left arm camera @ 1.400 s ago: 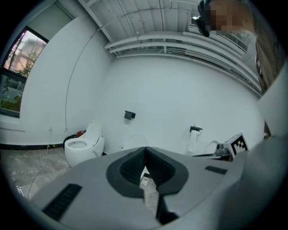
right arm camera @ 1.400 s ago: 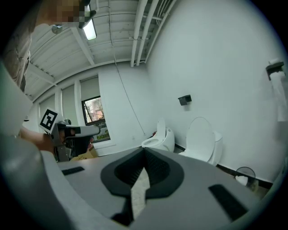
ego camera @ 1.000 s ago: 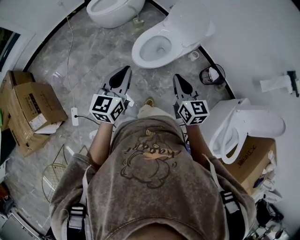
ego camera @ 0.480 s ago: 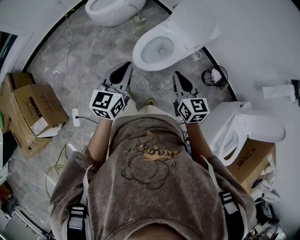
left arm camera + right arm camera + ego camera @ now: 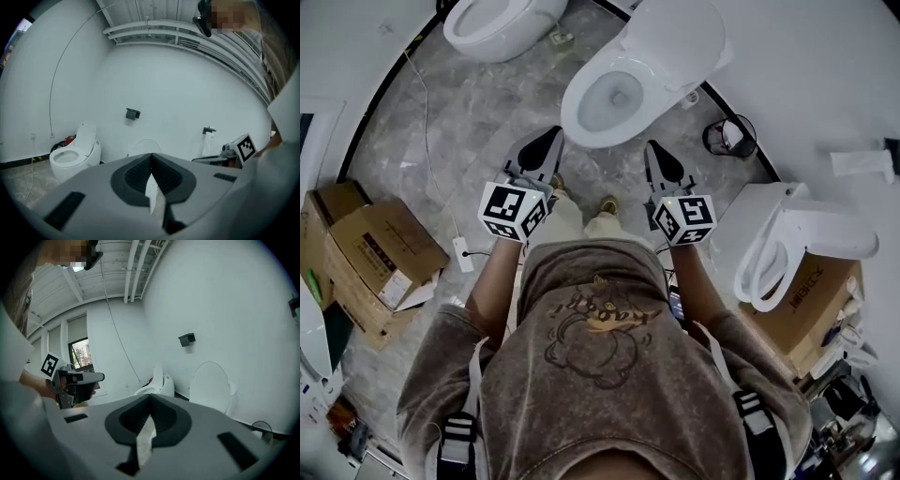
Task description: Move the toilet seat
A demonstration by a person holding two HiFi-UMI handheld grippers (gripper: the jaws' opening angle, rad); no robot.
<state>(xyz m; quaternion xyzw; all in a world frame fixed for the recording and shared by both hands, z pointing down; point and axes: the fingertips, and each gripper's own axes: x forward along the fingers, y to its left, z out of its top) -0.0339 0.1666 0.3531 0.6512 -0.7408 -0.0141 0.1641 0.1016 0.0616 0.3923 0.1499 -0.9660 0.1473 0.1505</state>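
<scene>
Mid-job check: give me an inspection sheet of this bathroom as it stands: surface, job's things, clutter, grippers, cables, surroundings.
Surface: grey marble floor.
Job's things: toilet straight ahead with its lid up; loose seat lying on a box at the right.
Clutter: cardboard boxes at the left; bin beside the toilet.
Grippers: left gripper and right gripper both shut and empty, short of the toilet.
Cables: white cable across the floor to a power strip.
Surroundings: second toilet at the upper left; white walls; paper holder on the right wall.
</scene>
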